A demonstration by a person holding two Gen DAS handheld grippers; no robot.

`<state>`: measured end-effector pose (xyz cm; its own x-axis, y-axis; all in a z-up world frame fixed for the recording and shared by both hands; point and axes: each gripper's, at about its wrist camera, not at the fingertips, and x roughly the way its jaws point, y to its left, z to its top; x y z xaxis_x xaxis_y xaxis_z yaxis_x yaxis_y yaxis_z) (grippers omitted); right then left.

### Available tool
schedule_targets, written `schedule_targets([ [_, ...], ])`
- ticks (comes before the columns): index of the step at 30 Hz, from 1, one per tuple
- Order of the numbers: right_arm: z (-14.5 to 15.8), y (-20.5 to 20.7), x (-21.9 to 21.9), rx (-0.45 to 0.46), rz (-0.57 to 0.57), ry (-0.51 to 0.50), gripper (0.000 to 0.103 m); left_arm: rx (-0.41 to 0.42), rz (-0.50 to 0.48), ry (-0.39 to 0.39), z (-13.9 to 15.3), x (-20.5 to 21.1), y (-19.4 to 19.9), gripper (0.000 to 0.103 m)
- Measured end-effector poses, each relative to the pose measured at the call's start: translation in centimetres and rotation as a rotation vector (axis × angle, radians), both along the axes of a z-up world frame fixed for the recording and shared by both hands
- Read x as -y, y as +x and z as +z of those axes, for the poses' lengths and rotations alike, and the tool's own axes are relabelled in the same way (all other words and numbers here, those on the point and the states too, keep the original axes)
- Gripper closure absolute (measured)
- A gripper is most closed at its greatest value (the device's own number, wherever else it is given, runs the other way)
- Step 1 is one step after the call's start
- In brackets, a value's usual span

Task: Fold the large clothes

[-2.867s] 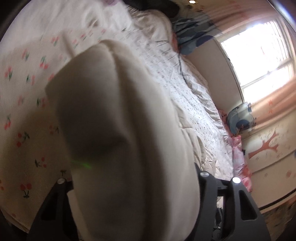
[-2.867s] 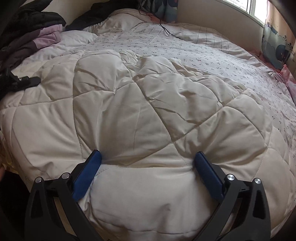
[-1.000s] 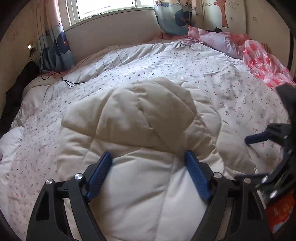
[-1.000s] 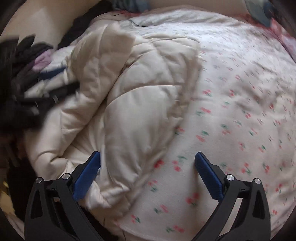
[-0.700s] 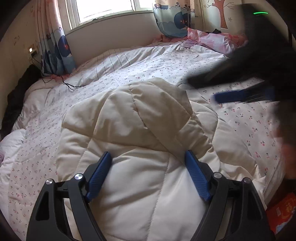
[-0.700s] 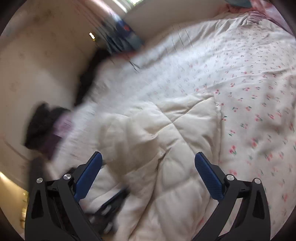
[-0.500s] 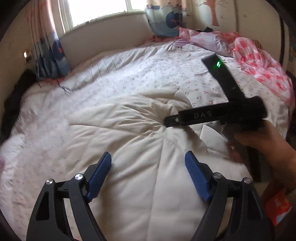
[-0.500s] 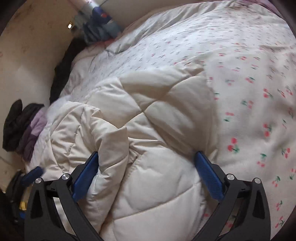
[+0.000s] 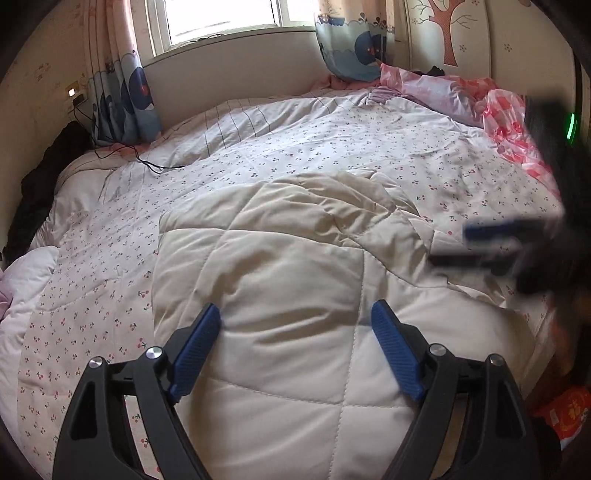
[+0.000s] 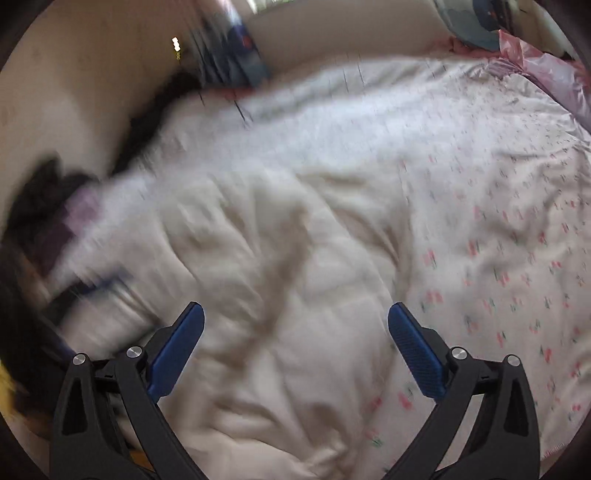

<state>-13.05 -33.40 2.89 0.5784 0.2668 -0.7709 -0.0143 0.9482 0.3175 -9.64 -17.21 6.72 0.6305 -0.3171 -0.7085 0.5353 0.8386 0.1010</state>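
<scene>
While the cream quilted coat [image 9: 295, 266] lies spread across the near part of the bed, on the cherry-print duvet [image 9: 332, 147], neither tool has cloth in it: the left gripper [image 9: 295, 343] hangs over the coat's near panel with its blue pads far apart and nothing between them, and the right gripper [image 10: 295, 343] is likewise spread wide and empty, though its own view is smeared by motion. Judging from this, the step in hand is choosing the next grip for a fold. To do it well, each of the 2 tools should go to a true edge, not the padded middle, because thick quilting bunches and slips from a shallow pinch. On the left, the coat's side edge shows clean and straight against the duvet, so it is an easy target. On the right, the rumpled part of the coat near the right tool needs smoothing before it is folded over. Room is good toward the window [image 9: 221, 18], where the duvet is bare. Less free are the dark clothes [image 9: 37, 192] at the left bed edge, the pink bedding [image 9: 491, 99] to the right, and the cable [image 9: 147, 162] lying farther up.
</scene>
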Motion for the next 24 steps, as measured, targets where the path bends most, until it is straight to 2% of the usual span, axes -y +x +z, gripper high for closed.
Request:
schedule_targets([
  [2, -2.3, 0.0, 1.5, -0.014, -0.019, 0.132, 0.006, 0.001, -0.006, 0.024, -0.5, 0.4, -0.1, 0.023],
  [4, -2.6, -0.5, 1.4, -0.001, -0.034, 0.122, 0.006, 0.02, -0.005, 0.046, -0.8, 0.9, -0.6, 0.023],
  [6, -2.5, -1.1, 1.2, 0.013, -0.055, 0.1, 0.006, 0.012, 0.002, 0.037, -0.7, 0.8, -0.6, 0.023],
  [11, -3.2, -2.3, 0.8, 0.031, -0.068, 0.118, 0.006, 0.02, 0.013, 0.04, -0.8, 0.9, -0.9, 0.023],
  [13, -3.1, -2.2, 0.8, 0.009, -0.071, 0.12, 0.006, 0.022, 0.018, 0.036, -0.8, 0.9, -1.0, 0.022],
  [15, -1.8, -1.5, 1.1, -0.019, -0.082, 0.099, 0.006, 0.026, 0.022, 0.03, -0.8, 0.8, -1.0, 0.022],
  [16, -0.7, -1.3, 1.2, -0.001, -0.089, 0.077, 0.006, 0.027, 0.026, 0.022, -0.7, 0.7, -1.0, 0.022],
  [18, 3.0, -1.2, 1.4, 0.092, -0.093, 0.086, 0.006, 0.021, 0.03, 0.005, -0.7, 0.4, -0.9, 0.022],
  [21, 6.4, 0.6, 0.7, 0.163, -0.07, 0.083, 0.006, 0.033, 0.033, 0.004, -0.8, 0.4, -1.0, 0.022],
  [23, 6.3, 2.6, -0.3, 0.154, -0.053, 0.059, 0.007, 0.035, 0.038, 0.0, -0.8, 0.5, -1.1, 0.022],
  [24, 5.2, 3.7, -0.9, 0.129, -0.046, 0.042, 0.007, 0.036, 0.038, -0.002, -0.8, 0.5, -1.1, 0.022],
])
